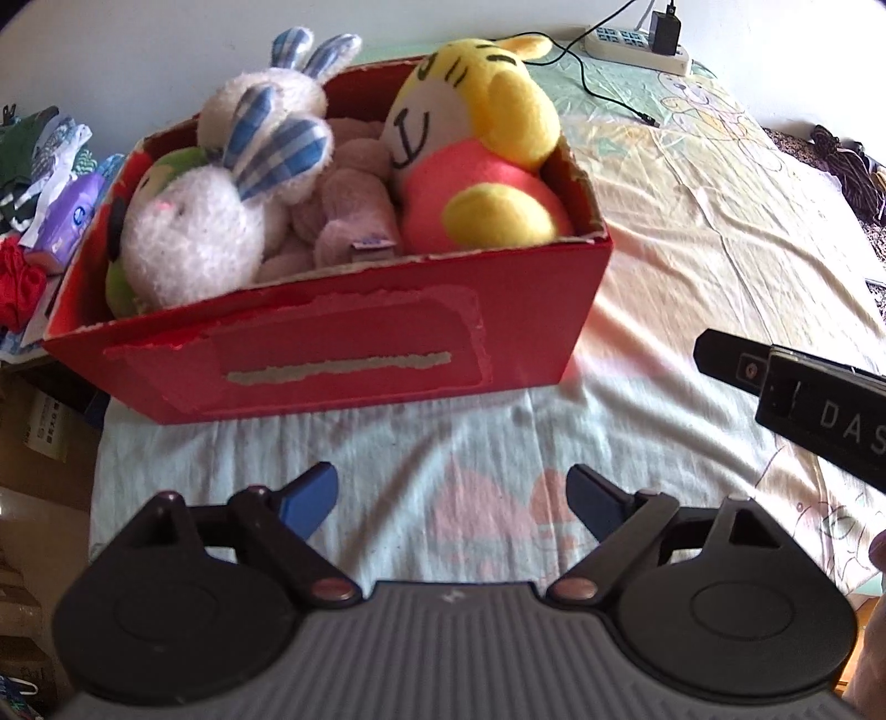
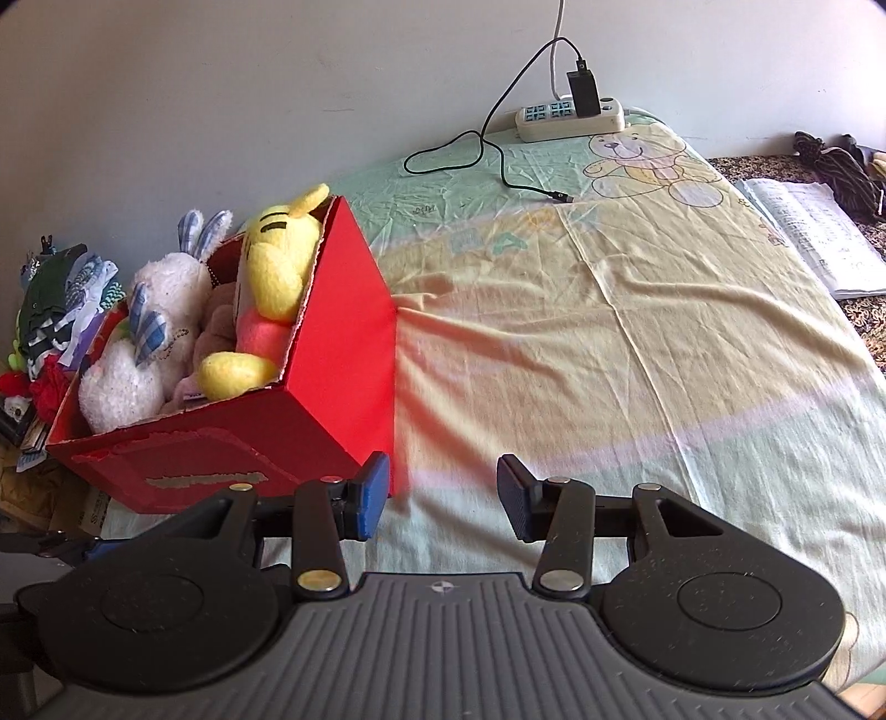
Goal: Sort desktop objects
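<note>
A red cardboard box (image 1: 343, 343) (image 2: 343, 332) stands on the bed sheet, packed with plush toys. A yellow and pink tiger plush (image 1: 476, 144) (image 2: 271, 288) fills its right end. Two white rabbits with blue checked ears (image 1: 221, 221) (image 2: 149, 321) lie at its left, and a pinkish plush (image 1: 349, 205) sits between. My left gripper (image 1: 451, 498) hangs open over the sheet just in front of the box, nothing between its fingers. My right gripper (image 2: 440, 493) is open too, near the box's right front corner, empty. Its black body (image 1: 797, 387) shows in the left wrist view.
A white power strip (image 2: 570, 116) (image 1: 637, 47) with a black charger and cable (image 2: 498, 155) lies at the sheet's far edge by the wall. An open book (image 2: 808, 238) sits at the right. Clothes and clutter (image 1: 39, 183) (image 2: 55, 315) pile up left of the box.
</note>
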A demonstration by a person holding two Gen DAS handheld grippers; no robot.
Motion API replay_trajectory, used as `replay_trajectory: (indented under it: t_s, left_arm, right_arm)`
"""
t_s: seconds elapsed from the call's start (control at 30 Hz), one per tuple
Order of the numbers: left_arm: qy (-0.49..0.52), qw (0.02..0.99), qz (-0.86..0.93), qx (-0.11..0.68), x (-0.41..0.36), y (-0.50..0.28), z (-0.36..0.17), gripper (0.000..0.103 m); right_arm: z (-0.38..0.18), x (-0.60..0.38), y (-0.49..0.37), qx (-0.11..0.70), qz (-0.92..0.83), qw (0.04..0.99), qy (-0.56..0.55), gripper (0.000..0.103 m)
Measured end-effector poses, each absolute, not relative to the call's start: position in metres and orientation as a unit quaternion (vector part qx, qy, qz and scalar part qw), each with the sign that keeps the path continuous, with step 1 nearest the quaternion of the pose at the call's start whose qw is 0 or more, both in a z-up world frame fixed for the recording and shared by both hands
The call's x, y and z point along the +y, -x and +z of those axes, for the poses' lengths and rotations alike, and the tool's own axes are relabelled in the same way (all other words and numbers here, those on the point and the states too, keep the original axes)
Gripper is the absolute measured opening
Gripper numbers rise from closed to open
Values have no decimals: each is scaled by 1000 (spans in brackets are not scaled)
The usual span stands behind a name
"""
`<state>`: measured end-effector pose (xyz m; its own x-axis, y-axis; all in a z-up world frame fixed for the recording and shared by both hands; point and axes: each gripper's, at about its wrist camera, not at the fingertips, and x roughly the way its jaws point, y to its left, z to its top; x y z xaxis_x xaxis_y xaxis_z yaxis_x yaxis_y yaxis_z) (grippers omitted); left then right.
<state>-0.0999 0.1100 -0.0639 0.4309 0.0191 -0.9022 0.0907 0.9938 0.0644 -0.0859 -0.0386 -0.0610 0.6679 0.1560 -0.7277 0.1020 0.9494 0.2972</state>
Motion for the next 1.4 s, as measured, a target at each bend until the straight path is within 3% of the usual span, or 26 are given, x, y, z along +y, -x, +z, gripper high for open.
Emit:
replay_trajectory:
  t_s: [0.2,0.97,1.4]
  left_arm:
    - [-37,855,-28,516,133,92,-48,100]
    - [-47,871,11,489,209,51,-2,101]
    - [-39,867,19,496,246,30,-3,101]
  right_arm:
    - [-51,-24,75,398,0,905,-154,47]
    - [4,46,42,358,-8,924,-137,48]
    - [9,91,20,385,-25,916,-113,54]
